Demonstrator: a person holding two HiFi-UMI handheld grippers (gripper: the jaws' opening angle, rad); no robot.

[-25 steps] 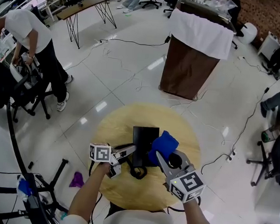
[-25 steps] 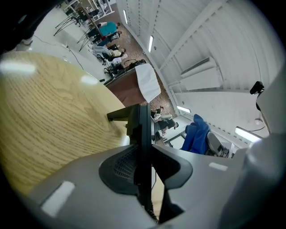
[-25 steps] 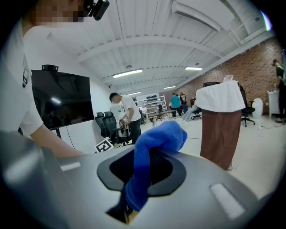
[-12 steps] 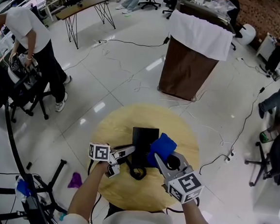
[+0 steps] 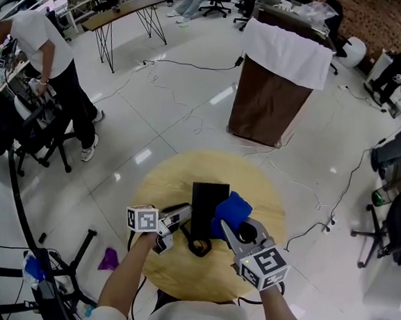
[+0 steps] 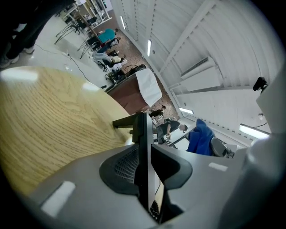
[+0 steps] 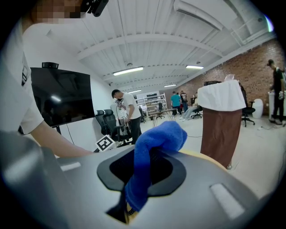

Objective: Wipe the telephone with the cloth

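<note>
Blue cloth (image 5: 232, 209), pinched in the closed right gripper (image 5: 228, 226), lies against the right side of the black telephone (image 5: 208, 197), whose long axis runs near-to-far across the round table's (image 5: 167, 181) middle, while the left gripper (image 5: 184, 216), its jaws having just eased slightly wider, clamps its thin left edge.

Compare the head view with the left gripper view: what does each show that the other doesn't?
Head view only: the round table's whole outline, the left gripper and right gripper seen from above, and a black loop at the near end of the telephone.
Left gripper view only: the left gripper's jaws pressing on either side of the telephone's thin edge; they have just eased open slightly.
Both: the telephone, the blue cloth at the right gripper, the wooden tabletop and the brown podium.
</note>
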